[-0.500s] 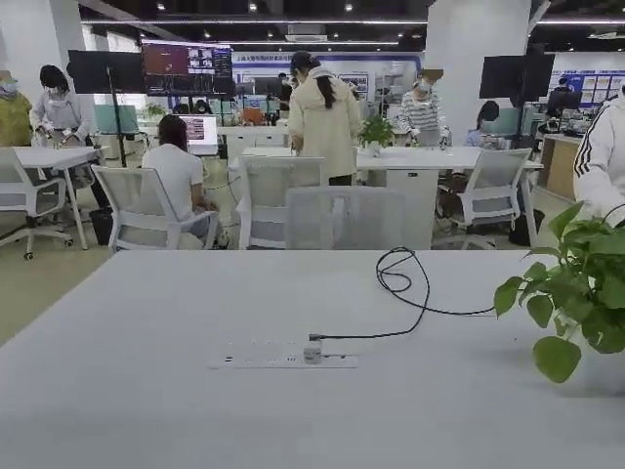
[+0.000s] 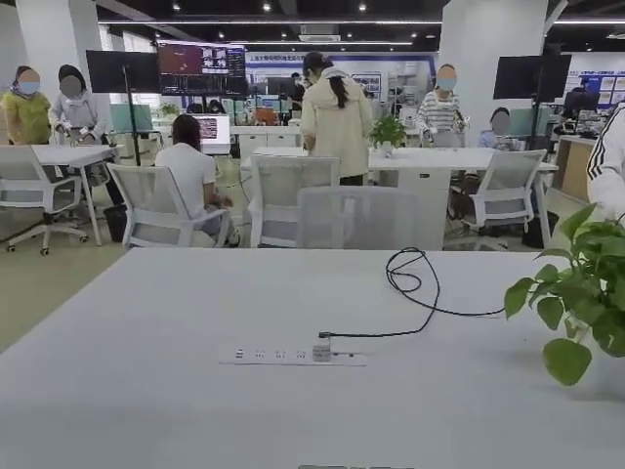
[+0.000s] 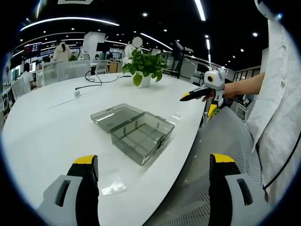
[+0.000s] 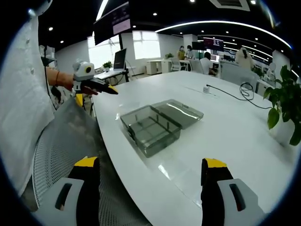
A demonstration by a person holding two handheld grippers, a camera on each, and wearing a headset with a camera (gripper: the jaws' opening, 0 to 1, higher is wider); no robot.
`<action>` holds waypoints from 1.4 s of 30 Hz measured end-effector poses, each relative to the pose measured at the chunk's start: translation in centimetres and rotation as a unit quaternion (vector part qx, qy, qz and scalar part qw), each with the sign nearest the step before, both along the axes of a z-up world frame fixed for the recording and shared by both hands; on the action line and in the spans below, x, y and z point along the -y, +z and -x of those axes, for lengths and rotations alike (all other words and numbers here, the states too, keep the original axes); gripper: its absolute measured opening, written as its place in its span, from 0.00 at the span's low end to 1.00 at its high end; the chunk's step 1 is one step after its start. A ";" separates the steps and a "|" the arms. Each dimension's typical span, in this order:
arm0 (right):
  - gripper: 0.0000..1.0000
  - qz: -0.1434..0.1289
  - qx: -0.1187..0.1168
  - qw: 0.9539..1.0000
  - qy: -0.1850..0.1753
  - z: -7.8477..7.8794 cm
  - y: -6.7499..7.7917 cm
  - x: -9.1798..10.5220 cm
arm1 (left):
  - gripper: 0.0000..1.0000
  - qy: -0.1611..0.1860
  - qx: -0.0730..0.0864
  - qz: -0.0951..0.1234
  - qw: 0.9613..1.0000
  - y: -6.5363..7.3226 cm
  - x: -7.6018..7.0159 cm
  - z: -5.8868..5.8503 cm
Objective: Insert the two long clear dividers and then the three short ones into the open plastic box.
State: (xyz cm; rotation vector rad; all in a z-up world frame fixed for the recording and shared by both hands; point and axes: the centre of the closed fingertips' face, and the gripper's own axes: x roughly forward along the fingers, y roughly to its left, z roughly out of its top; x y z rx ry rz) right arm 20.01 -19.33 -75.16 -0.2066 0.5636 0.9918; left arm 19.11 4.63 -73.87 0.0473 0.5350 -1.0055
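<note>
The head view is shifting a little against the picture half a second ago. The power strip [image 2: 293, 357], the black cable [image 2: 415, 283] and the potted plant [image 2: 576, 293] are all sliding together across the picture. This is camera motion; nothing on the white table [image 2: 146, 391] is changing place. The headset is facing across the room rather than down at the work, so the operator is not yet looking at the task's parts.

The open plastic box [image 3: 141, 136] is sitting near the table's curved edge, with its hinged lid [image 3: 115, 114] lying flat beside it on the far side. In the right gripper view the open plastic box [image 4: 153, 127] is showing a bare interior, with no divider standing in it.

The left gripper [image 3: 154, 160] is holding its jaws wide apart with nothing between them, and is hanging just off the table edge, short of the box. The right gripper [image 4: 150, 163] is likewise spread and holding nothing, and is approaching from the opposite side.

A small clear flat piece [image 3: 113, 188] is lying on the table near the left gripper's left jaw. It may be a short divider, but this cannot be confirmed.

Judgement: the task is standing at its start. Both tools are free, and the first long divider has yet to be located and picked up.
</note>
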 end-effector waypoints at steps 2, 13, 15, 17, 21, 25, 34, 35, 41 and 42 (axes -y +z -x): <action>0.90 0.001 0.000 1.000 0.001 0.0 0.0 0.1 | 1.00 0.000 0.000 0.000 1.000 0.0 0.0 0.0; 0.90 0.005 -0.002 1.000 0.000 0.2 0.0 0.3 | 1.00 -0.005 -0.003 0.000 1.000 -0.1 0.2 0.3; 0.90 0.007 -0.003 1.000 0.000 0.2 0.0 0.2 | 1.00 -0.007 -0.003 -0.001 1.000 -0.2 0.2 0.3; 0.90 0.006 -0.003 1.000 0.001 0.2 0.0 0.2 | 1.00 -0.008 -0.004 0.000 1.000 -0.2 0.3 0.2; 0.90 0.007 -0.004 1.000 0.002 0.2 -0.1 0.2 | 1.00 -0.010 -0.005 -0.001 1.000 -0.2 0.4 0.2; 0.89 0.007 -0.006 1.000 0.002 0.1 -0.1 0.2 | 1.00 -0.011 -0.006 0.000 1.000 -0.2 0.4 0.1; 0.89 0.007 -0.007 1.000 0.000 -0.2 -0.1 0.1 | 1.00 -0.012 -0.012 -0.001 1.000 -0.5 0.3 0.0; 0.89 0.007 -0.007 1.000 0.000 -0.2 -0.1 0.1 | 1.00 -0.013 -0.012 -0.002 1.000 -0.6 0.2 -0.1; 0.89 0.004 -0.009 1.000 -0.004 -0.3 -0.2 0.1 | 1.00 0.001 -0.013 -0.004 1.000 -0.5 -0.7 -1.1; 0.89 0.004 -0.010 1.000 -0.004 -0.3 -0.2 0.1 | 1.00 0.003 -0.012 -0.007 1.000 -0.6 -0.9 -1.3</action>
